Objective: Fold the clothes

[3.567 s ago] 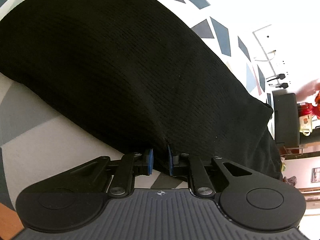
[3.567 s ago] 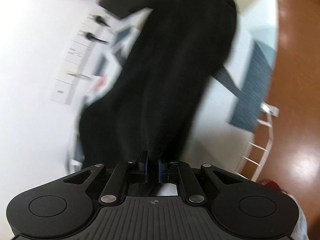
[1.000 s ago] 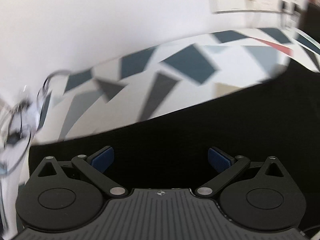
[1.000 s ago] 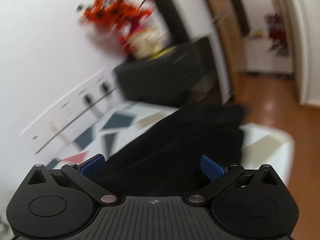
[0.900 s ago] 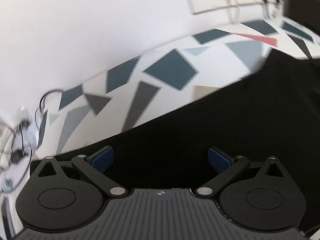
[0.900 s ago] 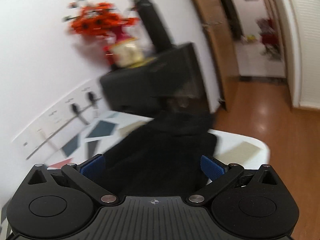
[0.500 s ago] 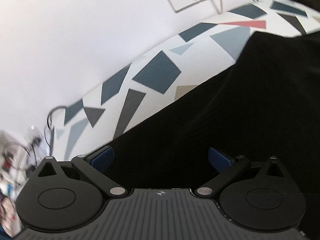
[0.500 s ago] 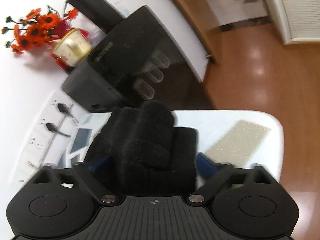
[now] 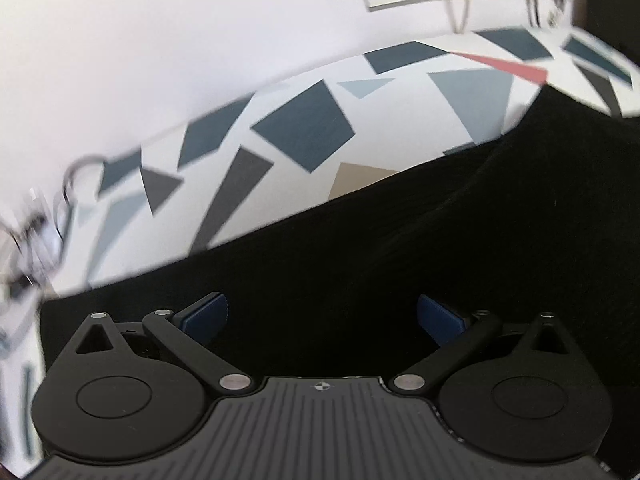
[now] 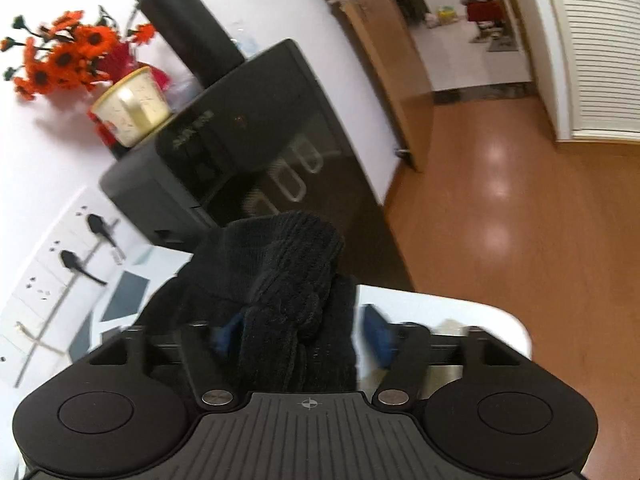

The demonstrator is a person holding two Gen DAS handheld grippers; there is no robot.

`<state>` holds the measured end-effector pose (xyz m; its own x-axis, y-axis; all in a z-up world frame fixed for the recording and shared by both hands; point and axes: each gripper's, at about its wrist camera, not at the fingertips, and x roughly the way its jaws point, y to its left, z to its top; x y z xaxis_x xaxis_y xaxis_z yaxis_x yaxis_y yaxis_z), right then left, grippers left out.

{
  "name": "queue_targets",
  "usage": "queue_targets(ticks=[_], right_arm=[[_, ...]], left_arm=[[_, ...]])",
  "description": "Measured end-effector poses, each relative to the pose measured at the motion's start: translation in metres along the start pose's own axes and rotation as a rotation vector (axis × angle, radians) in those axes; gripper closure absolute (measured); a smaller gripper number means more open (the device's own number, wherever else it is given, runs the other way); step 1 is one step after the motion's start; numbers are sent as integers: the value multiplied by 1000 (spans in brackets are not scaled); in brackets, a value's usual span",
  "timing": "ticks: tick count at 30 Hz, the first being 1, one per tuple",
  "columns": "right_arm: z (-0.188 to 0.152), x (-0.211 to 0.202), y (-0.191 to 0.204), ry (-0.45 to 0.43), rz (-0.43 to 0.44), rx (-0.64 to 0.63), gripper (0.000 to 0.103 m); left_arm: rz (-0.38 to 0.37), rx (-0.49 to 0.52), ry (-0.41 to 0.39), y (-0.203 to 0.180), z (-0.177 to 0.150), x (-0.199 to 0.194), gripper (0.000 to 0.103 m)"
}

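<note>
- Left tool point(image 9: 322, 316) hovering wide open over the black knit point(image 9: 440, 240) on the tabletop point(image 9: 280, 128).
- Right tool point(image 10: 304, 336) straddling a bunched end point(image 10: 280, 264), jaws apart, not pinching.
- Next: probably closing there, then folding over.

The right tool point(image 10: 298, 338) is narrowing around a bunched end of the black knit sweater point(image 10: 280, 280); the left tool point(image 9: 320, 316), released, is hovering spread above it.

- Left claw point(image 9: 321, 316): matte black body filling the bottom of the frame, ribbed grey centre plate with a small crosshair mark.
- Two round black discs, silver pivot screws, angled link arms, blue fingertips point(image 9: 204, 314).
- Right claw point(image 10: 304, 334): same black build, blue pads blurred.
</note>
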<state>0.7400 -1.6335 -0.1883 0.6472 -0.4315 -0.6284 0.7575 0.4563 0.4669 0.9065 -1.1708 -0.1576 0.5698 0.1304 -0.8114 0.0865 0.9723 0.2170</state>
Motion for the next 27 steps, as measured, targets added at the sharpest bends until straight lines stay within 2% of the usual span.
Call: queue_targets(ticks=[1,3,5,8,12,14,17,23,25,27], right_arm=[[0,-8,4,-24,-43,-13,10],[-4,-27,16,-95,-96,-61,1],[-11,-46,31,-154,-117,-110,1],[-30,-72,64,-178,-54,-188,1],[-78,-83,131,-30,127,-415,1],[-107,-83,163,65,206,-523,1],[-150,-81,202,201,293,-643,1],[-218,-96,254,326,398,-876,1],[-236,-99,270,352,423,-918,1],[-255,-101,286,375,445,-956,1]], left_arm=[[-33,-38,26,7,0,1,0],[-101,-114,82,23,-3,2,0],[-164,-170,109,40,-10,0,0],[-193,-199,85,66,-27,-12,0],[-243,-270,165,112,-59,-23,0],[-247,-349,159,140,-77,-37,0],[-254,-537,124,185,-113,-59,0],[-197,-955,115,258,-194,-66,1],[-196,-1053,71,275,-208,-64,1],[-201,-1105,40,286,-211,-58,1]])
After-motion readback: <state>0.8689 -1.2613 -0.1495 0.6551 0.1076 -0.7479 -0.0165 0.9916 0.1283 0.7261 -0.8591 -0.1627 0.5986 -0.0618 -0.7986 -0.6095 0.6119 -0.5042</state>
